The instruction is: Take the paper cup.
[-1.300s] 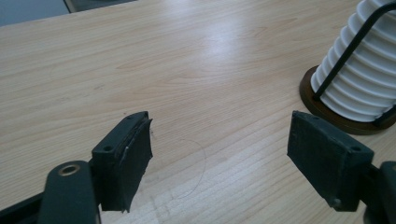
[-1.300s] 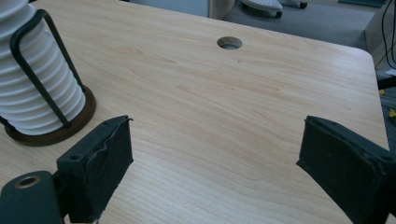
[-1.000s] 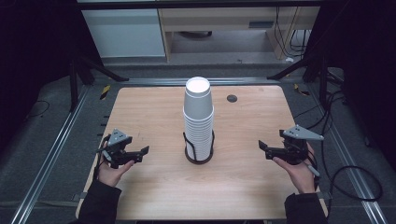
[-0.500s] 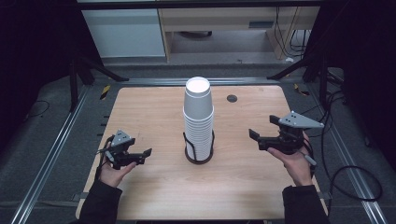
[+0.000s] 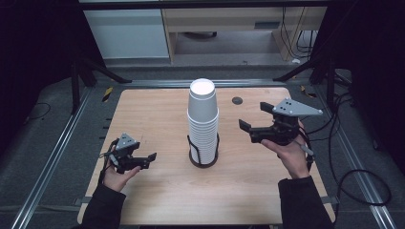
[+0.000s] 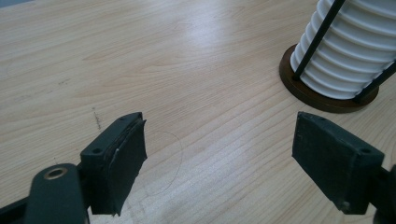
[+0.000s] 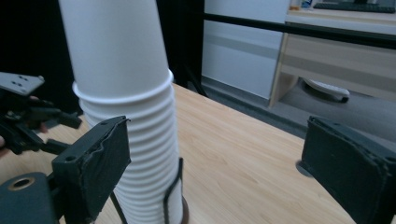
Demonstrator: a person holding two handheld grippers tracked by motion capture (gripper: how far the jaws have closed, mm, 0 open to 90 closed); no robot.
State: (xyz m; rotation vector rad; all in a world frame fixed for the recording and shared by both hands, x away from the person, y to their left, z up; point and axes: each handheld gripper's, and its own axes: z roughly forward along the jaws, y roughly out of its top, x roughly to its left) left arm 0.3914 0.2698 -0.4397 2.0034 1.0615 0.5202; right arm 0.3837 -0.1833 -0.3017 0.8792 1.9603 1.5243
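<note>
A tall stack of upturned white paper cups [image 5: 203, 117] stands mid-table inside a black wire holder with a round dark base [image 5: 204, 161]. My left gripper [image 5: 148, 161] rests low over the table to the left of the stack, open, with nothing between its jaws. In the left gripper view the gripper [image 6: 224, 163] frames bare wood, and the cup stack [image 6: 350, 46] sits on its base [image 6: 327, 100] at the upper right. My right gripper [image 5: 249, 132] is held up right of the stack, open and empty. In the right gripper view the gripper [image 7: 219, 168] faces the cup stack [image 7: 126, 93], just ahead on the left.
The wooden table [image 5: 157, 114] has a small dark round insert [image 5: 237, 100] behind the right gripper. Metal rails [image 5: 57, 148] and dark floor lie off each side. A cable [image 5: 353, 176] trails from the right gripper. The left gripper [image 7: 28, 116] shows beyond the stack.
My right gripper has risen and moved left toward the cup stack, still open. The left gripper has barely shifted.
</note>
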